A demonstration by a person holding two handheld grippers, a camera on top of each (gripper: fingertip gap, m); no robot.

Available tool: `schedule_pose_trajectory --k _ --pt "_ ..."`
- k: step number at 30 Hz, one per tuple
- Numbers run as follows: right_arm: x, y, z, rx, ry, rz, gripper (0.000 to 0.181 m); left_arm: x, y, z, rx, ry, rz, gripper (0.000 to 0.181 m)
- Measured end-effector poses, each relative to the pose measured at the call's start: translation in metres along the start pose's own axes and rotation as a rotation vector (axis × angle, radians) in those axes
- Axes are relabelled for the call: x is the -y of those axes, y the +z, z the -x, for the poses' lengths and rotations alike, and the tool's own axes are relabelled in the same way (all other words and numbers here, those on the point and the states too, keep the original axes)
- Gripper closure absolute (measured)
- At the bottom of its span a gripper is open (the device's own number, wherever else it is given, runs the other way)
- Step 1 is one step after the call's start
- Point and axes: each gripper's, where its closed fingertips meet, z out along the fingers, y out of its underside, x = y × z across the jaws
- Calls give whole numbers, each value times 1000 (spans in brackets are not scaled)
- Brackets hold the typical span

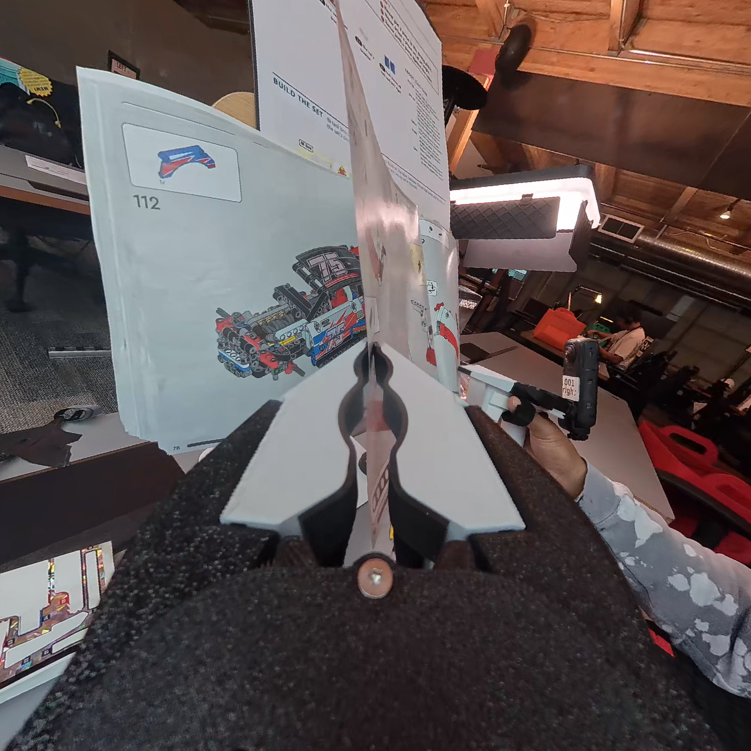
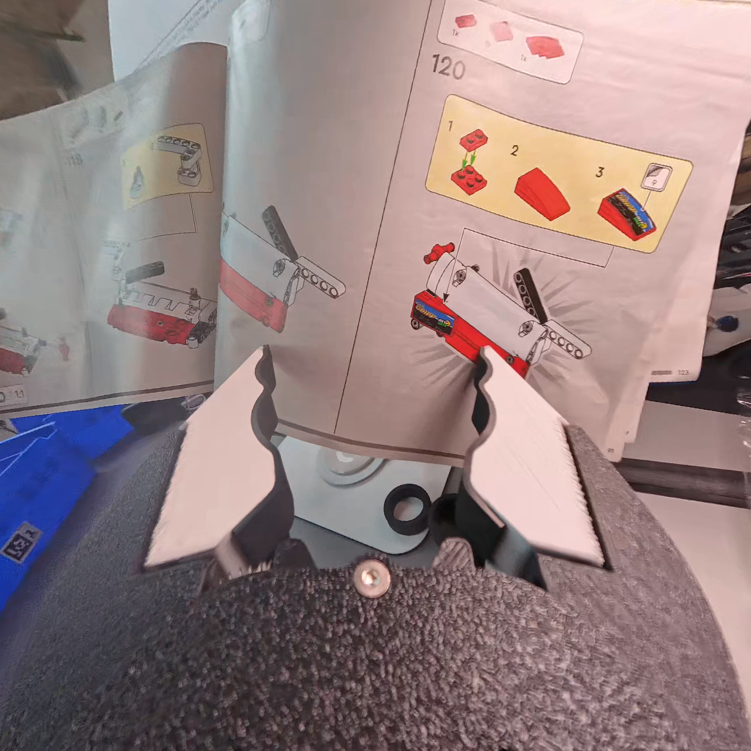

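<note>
An open building-instruction booklet (image 1: 203, 264) stands upright over the table. My left gripper (image 1: 373, 353) is shut on one glossy page (image 1: 386, 244), seen edge-on and running up between the fingers. My right gripper (image 2: 374, 351) is open, its fingers close in front of a curling page (image 2: 317, 162), next to a page with red brick drawings (image 2: 528, 162). Nothing is between its fingers. The right gripper also shows in the left wrist view (image 1: 487, 390), held by a hand (image 1: 548, 443), just right of the booklet.
A black rubber ring (image 2: 406, 508) lies on a white plate (image 2: 365, 524) below the booklet. A blue sheet (image 2: 48, 467) lies to the left. A sticker sheet (image 1: 40, 609) lies at lower left. A lamp panel (image 1: 528, 203), a person (image 1: 626, 337) and red cases (image 1: 699, 459) are farther right. My right gripper is the nearer one to the white plate (image 2: 365, 524): about 20 cm, against 35 cm.
</note>
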Motion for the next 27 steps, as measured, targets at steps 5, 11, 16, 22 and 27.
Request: schedule_pose_trajectory --k 5,11,16,22,27 --pt "6 -4 3 -15 -88 -22 137 0 0 -2 -4 5 7 181" --pt "8 -9 7 3 -151 -35 161 -2 0 -7 -13 8 9 181" --pt "12 -11 28 23 -257 -50 98 -3 2 -17 -36 5 7 181" --pt "12 -2 17 -127 -463 -11 110 5 16 -78 -196 13 -8 181" --pt "43 -28 15 -165 -560 -187 122 2 37 -138 -334 48 19 181"
